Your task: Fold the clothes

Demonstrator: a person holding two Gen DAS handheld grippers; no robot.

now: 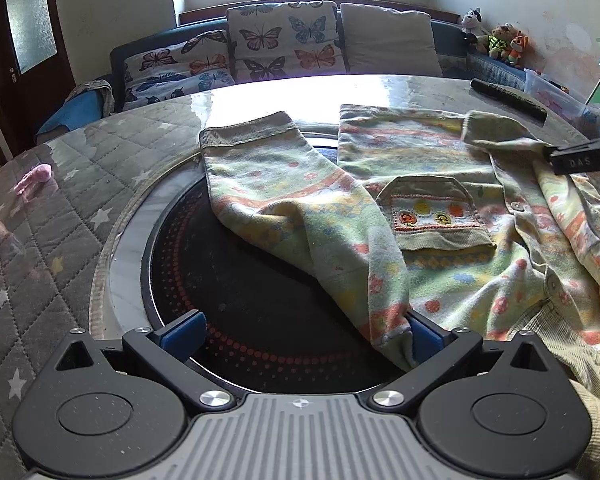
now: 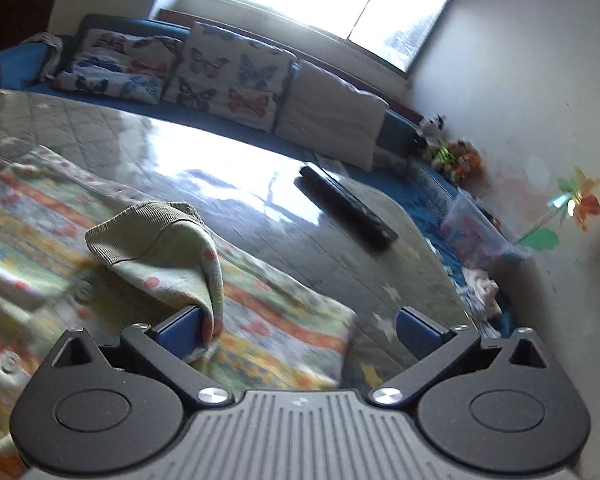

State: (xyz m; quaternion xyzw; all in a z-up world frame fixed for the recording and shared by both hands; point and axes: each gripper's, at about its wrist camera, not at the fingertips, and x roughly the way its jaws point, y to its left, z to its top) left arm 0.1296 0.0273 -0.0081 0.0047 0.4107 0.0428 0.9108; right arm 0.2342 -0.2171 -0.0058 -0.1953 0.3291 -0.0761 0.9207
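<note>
Lying across the centre and right of the left wrist frame, the patterned child's garment [image 1: 440,248] covers the round worktop [image 1: 80,208]. The left claw [image 1: 300,336] is spread wide at bottom centre. The right claw [image 2: 312,332] is also wide, one sleeve cuff [image 2: 148,232] draped against its left finger [image 2: 180,332].

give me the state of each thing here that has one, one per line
left tool: open, sleeve fabric against one finger
right tool: open, cuff draped against one finger
patterned garment: spread out, rumpled, unfolded
left sleeve: lying flat across the dark round plate
right sleeve cuff: lifted, curled over
chest pocket: flap down
</note>
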